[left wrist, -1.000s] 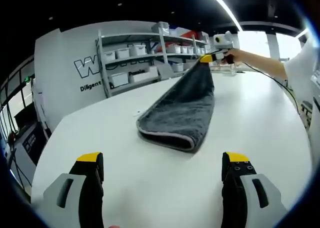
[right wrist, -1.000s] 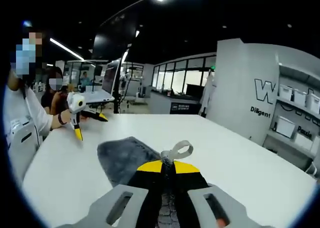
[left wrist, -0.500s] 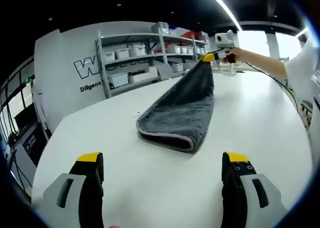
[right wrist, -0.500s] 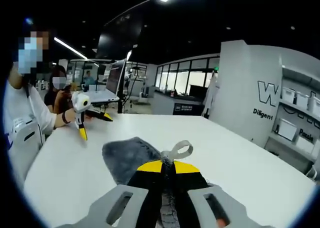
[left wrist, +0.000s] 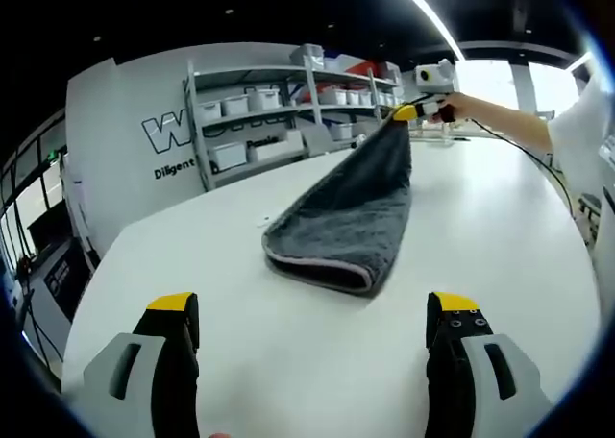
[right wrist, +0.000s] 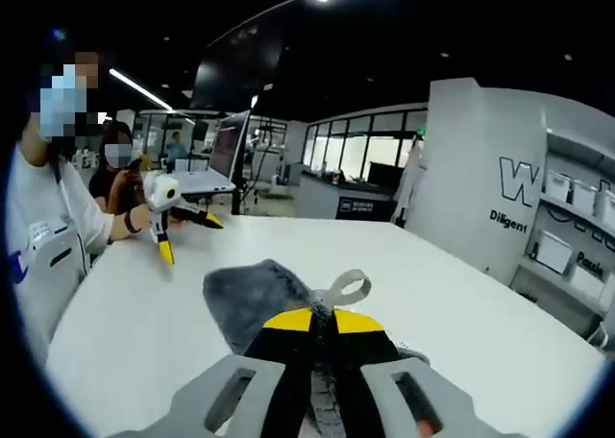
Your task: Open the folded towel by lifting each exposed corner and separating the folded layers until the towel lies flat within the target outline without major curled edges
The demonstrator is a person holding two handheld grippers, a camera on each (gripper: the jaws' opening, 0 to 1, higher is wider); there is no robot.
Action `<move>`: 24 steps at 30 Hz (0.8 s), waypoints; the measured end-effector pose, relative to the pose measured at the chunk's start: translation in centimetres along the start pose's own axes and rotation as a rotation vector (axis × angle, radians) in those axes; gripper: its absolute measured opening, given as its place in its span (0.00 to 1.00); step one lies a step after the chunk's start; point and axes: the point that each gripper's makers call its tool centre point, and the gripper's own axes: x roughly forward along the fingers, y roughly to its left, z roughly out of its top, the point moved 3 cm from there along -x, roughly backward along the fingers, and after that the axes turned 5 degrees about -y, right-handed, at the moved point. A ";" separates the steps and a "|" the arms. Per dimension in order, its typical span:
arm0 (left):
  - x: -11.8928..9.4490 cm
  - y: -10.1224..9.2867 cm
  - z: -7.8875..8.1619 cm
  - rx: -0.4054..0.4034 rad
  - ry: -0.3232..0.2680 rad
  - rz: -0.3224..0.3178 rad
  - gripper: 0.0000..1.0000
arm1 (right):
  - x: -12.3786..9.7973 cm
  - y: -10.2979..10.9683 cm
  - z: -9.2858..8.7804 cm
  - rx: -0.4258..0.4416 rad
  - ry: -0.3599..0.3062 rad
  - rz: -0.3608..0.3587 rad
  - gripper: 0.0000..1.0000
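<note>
A dark grey towel [left wrist: 346,217] with a pale edge lies folded on the white table [left wrist: 240,265], one corner pulled up toward the back right. My right gripper [left wrist: 404,113] is shut on that raised corner, held by an outstretched arm. In the right gripper view the towel [right wrist: 255,294] hangs down from the shut right gripper [right wrist: 323,316], its grey hanging loop [right wrist: 346,286] sticking up between the yellow tips. My left gripper [left wrist: 312,308] stands open low over the table, short of the towel's folded near edge, with nothing between its fingers. The left gripper [right wrist: 165,244] appears small at the left of the right gripper view.
Metal shelves [left wrist: 279,111] with white bins stand against a grey wall behind the table. A laptop [right wrist: 207,174] sits at the table's far end, and a person in white [right wrist: 43,227] stands at the left edge. Bare tabletop surrounds the towel.
The right gripper has lifted the towel corner slightly higher, so more towel is raised off the table. The left gripper has stayed where it was.
</note>
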 end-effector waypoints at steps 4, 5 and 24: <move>0.0 0.0 0.0 0.000 -0.001 0.001 0.97 | -0.3 0.4 0.0 -0.010 0.006 0.009 0.01; 0.0 0.0 0.0 0.000 -0.001 0.002 0.97 | -0.4 0.5 0.0 -0.012 0.006 0.011 0.01; -0.1 -0.1 0.0 0.000 -0.001 0.000 0.97 | -1.9 2.2 -0.4 -0.051 0.030 0.050 0.01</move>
